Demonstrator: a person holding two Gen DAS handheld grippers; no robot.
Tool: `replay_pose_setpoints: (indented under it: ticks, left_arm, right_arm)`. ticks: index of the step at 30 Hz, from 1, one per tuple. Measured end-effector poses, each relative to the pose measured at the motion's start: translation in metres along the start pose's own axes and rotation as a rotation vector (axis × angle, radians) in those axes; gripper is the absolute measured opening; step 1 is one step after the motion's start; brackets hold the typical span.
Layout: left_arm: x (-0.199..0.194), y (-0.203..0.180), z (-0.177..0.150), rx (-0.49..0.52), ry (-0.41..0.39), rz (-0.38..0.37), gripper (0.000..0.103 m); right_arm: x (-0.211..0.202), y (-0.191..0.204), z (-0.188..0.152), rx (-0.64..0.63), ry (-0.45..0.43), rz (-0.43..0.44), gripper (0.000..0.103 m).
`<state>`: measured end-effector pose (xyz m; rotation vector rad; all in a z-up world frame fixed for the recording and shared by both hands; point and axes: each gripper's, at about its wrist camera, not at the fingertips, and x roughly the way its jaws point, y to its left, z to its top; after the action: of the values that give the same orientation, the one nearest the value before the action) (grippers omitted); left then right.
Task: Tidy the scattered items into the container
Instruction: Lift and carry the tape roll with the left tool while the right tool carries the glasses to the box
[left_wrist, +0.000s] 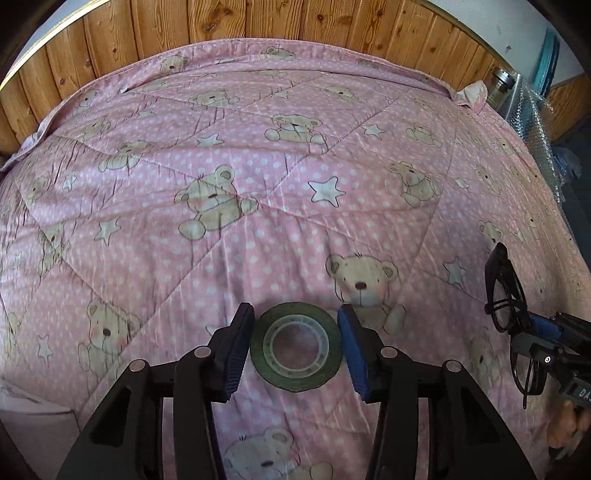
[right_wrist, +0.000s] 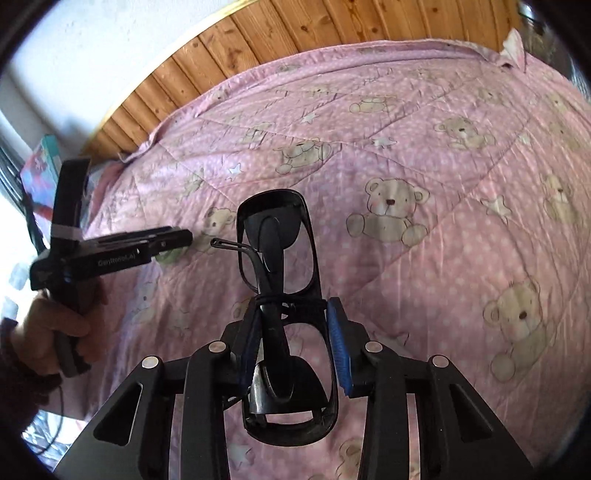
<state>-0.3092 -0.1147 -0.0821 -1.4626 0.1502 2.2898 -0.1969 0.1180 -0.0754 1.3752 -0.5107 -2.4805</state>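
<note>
Left gripper (left_wrist: 295, 349) hangs low over the pink teddy-bear quilt (left_wrist: 288, 206), its two blue-padded fingers (left_wrist: 238, 350) spread to either side of a roll of green tape (left_wrist: 295, 347). The roll lies flat on the quilt with its clear core facing up, and each pad stands just beside the roll's rim; whether they touch it is hard to judge. Seen from the right wrist camera, this gripper (right_wrist: 183, 236) points level across the bed, with a hand (right_wrist: 55, 325) wrapped round its grip below, and only a sliver of green shows under its tip.

Right gripper (right_wrist: 295, 339) is held up above the quilt, its fingers closed narrow on a pair of black-framed glasses (right_wrist: 280, 295) at the bridge. The frame stands on end, one lens reaching forward past the fingertips and the other back toward the camera, with the folded temples crossing between them. From the left wrist camera the same gripper (left_wrist: 532, 325) enters at the right edge, glasses (left_wrist: 504, 295) lifted clear of the fabric, and part of the holding hand (left_wrist: 569, 424) is cut off by the frame.

Wooden panelling (left_wrist: 258, 22) runs behind the bed. No container shows in either view. A glass jar (left_wrist: 500, 86) past the bed's far right corner is small and blurred.
</note>
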Motion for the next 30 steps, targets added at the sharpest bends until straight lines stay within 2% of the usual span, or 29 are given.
replay_pose_setpoints:
  ticks: [6,9,13,16,22,30]
  left_arm:
    - [-0.034,-0.003,-0.042,-0.048,0.007,-0.045,0.048]
    - [-0.054,-0.005,-0.062,-0.054,0.013,-0.011,0.048]
    - [-0.082,-0.008,-0.088,-0.029,0.016,0.060,0.048]
    - [-0.103,-0.007,-0.107,-0.020,0.015,0.078,0.048]
    - [-0.142,-0.009,-0.136,-0.027,-0.016,0.069,0.048]
    - [-0.177,-0.017,-0.159,-0.021,-0.060,0.036,0.048]
  right_arm:
    - [-0.026,0.000,-0.032,0.110,-0.028,0.081,0.036]
    - [-0.030,0.009,-0.049,0.132,-0.019,0.105,0.036]
    - [-0.033,0.025,-0.072,0.139,0.004,0.134,0.036]
    - [-0.036,0.038,-0.089,0.137,0.024,0.150,0.036]
    - [-0.048,0.063,-0.117,0.127,0.039,0.169,0.036]
    - [-0.064,0.091,-0.137,0.088,0.050,0.175,0.036]
